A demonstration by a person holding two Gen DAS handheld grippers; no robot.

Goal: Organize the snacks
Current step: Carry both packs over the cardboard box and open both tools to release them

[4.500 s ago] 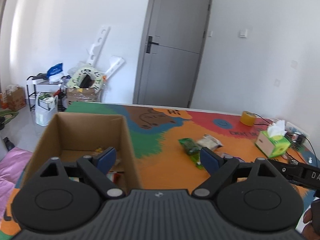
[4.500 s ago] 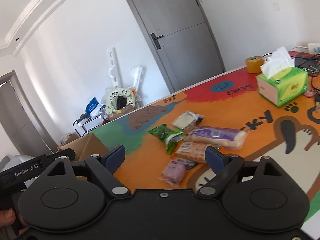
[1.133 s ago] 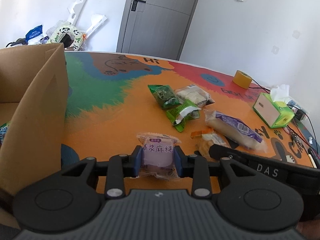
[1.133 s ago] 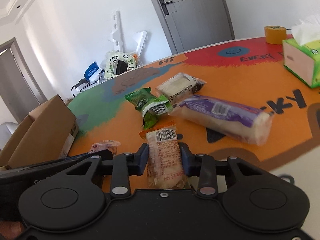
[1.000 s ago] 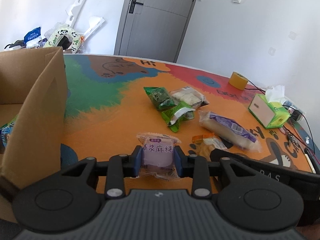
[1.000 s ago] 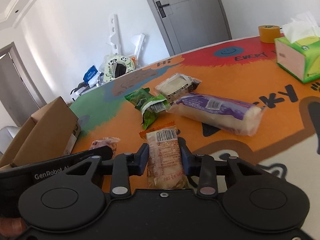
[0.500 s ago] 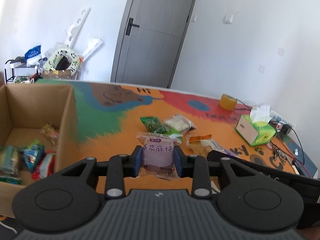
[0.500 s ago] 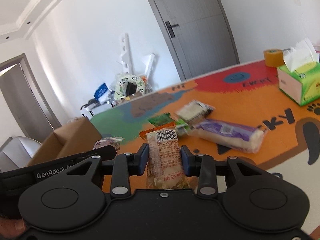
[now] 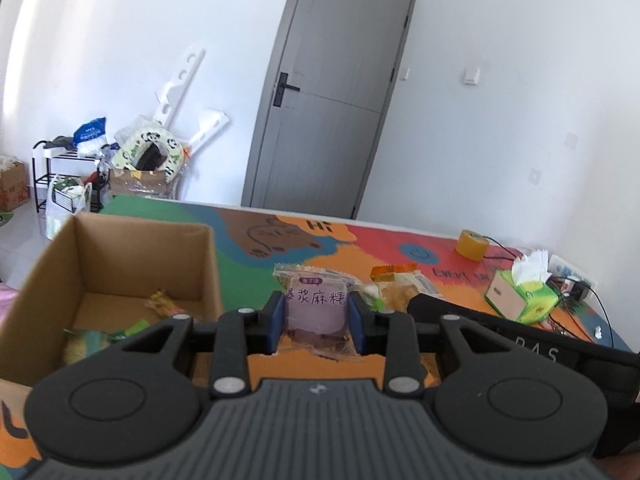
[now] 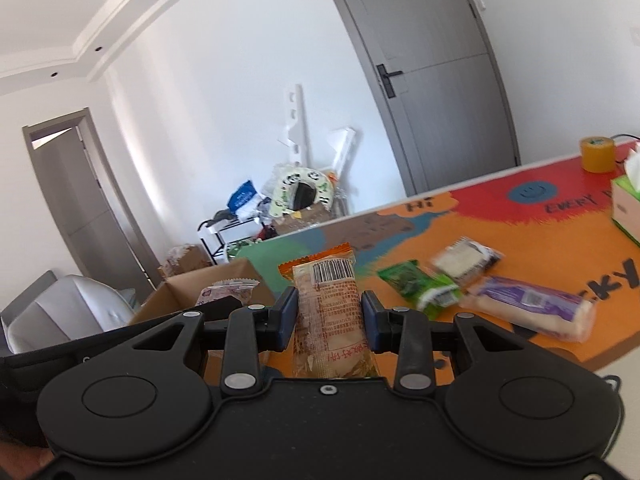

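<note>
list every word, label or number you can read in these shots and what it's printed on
"爆浆麻糬": purple snack packet clamped in the left tool.
"Hi": table mat, near its far edge.
"EVERY": mat, red area, cut off by the tissue box.
"KY": mat, right edge, partial.
"DAS": right tool's body seen from the left wrist view, faint.
Barcode digits and red print on the orange-edged packet in the right tool: too small.
</note>
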